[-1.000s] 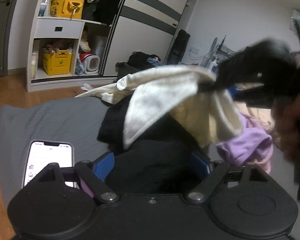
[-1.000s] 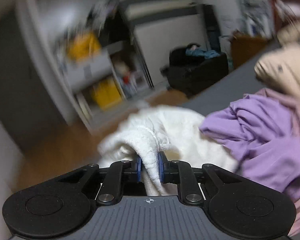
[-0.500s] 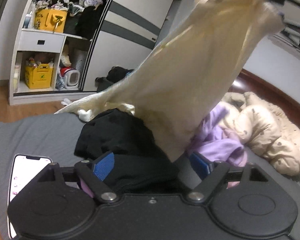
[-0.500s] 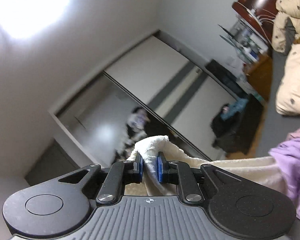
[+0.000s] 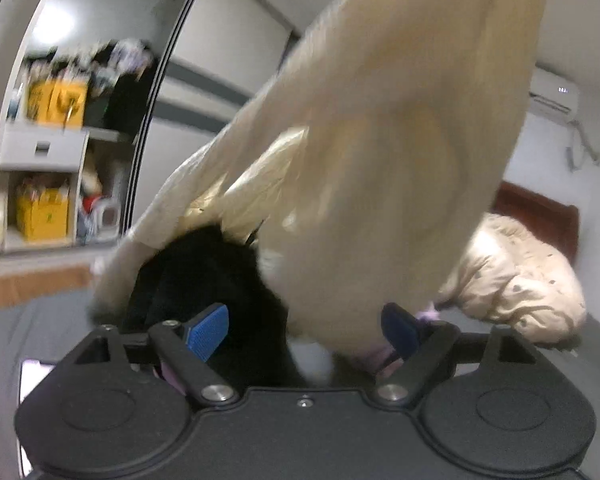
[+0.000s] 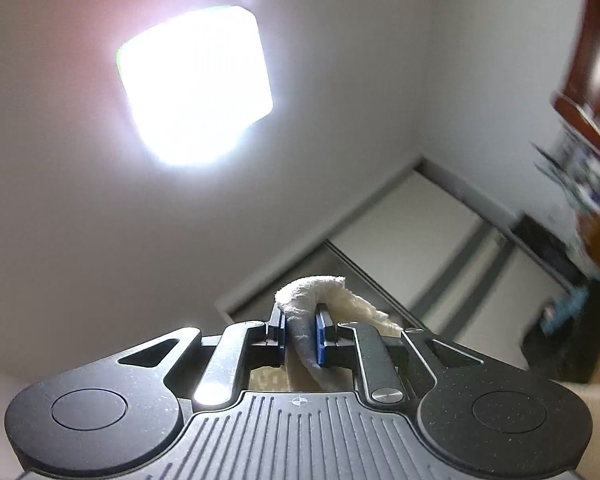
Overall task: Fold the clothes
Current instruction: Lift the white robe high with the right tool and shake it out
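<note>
A cream garment (image 5: 380, 152) hangs from above in the left wrist view and fills its middle, blurred. Its lower end drapes down between the blue pads of my left gripper (image 5: 304, 330), which is open and holds nothing. A black garment (image 5: 196, 276) lies on the grey bed (image 5: 40, 320) behind the left pad (image 5: 206, 330). My right gripper (image 6: 300, 338) is shut on a fold of the cream garment (image 6: 312, 300) and points up at the ceiling.
A cream spotted duvet (image 5: 516, 272) lies on the bed at the right. A bit of purple cloth (image 5: 428, 314) shows by the right pad. A phone (image 5: 30, 376) lies at the lower left. An open wardrobe with yellow boxes (image 5: 44, 208) stands at the left. A ceiling lamp (image 6: 196, 84) glares overhead.
My right gripper has lifted the cream garment high off the pile and tilted up toward the ceiling. The garment now hangs in front of the left camera. My left gripper stayed open.
</note>
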